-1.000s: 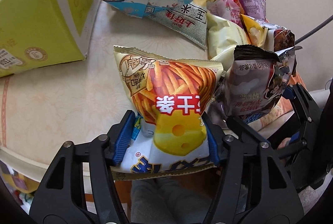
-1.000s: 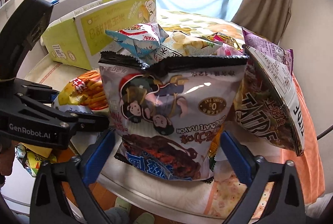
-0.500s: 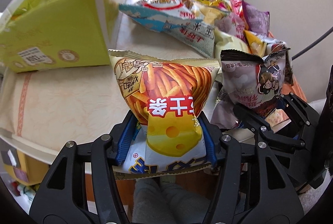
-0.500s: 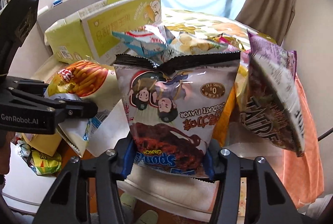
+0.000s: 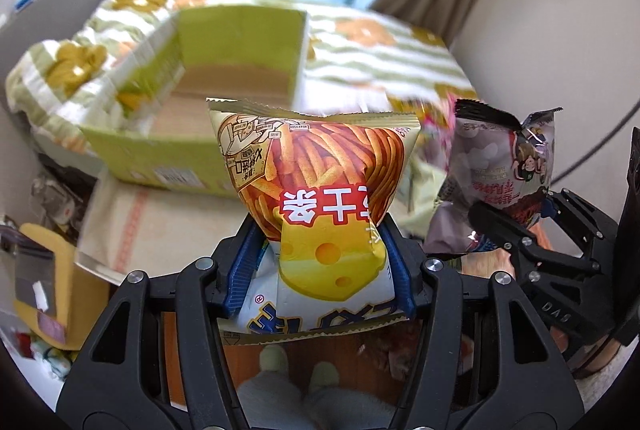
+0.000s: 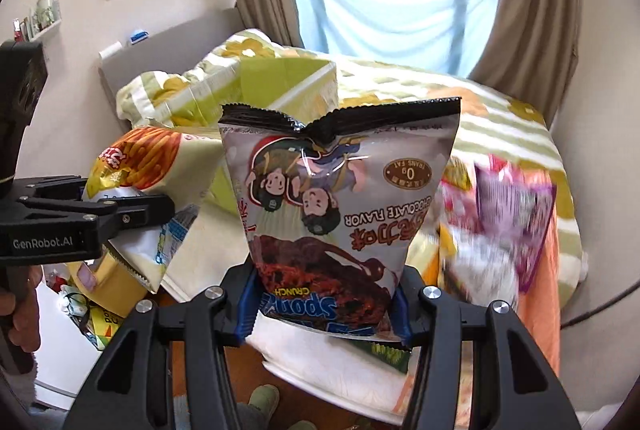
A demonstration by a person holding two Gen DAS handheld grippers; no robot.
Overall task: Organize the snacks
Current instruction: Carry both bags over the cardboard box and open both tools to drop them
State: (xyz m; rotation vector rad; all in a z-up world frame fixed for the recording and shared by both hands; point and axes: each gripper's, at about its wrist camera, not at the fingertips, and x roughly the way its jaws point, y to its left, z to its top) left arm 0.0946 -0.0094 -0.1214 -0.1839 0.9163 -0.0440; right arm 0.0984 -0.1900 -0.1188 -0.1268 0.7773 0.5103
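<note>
An orange and yellow cheese-stick bag (image 5: 320, 170) stands upright in my left gripper (image 5: 320, 266), whose blue pads pinch its lower part. It is lifted off the table, in front of the open green carton (image 5: 240, 42). My right gripper (image 6: 324, 294) is shut on the lower part of a grey chocolate crunch bag (image 6: 340, 190), also held up in the air. In the right wrist view the left gripper (image 6: 160, 206) and its cheese-stick bag (image 6: 140, 158) sit at the left. The left wrist view has the chocolate bag (image 5: 500, 158) at its right.
The green carton (image 6: 280, 78) stands open at the back of the round table (image 6: 320, 362). Several more snack bags (image 6: 500, 210) lie blurred at the table's right. A flowered bed blanket (image 6: 500, 118) lies behind. A hand (image 6: 16, 310) holds the left gripper's handle. Clutter (image 5: 44, 270) sits on the floor at left.
Both grippers have risen with their bags, off the table. The right jaws, wide open a second ago, closed on the chocolate bag. The carton's open top has come into view.
</note>
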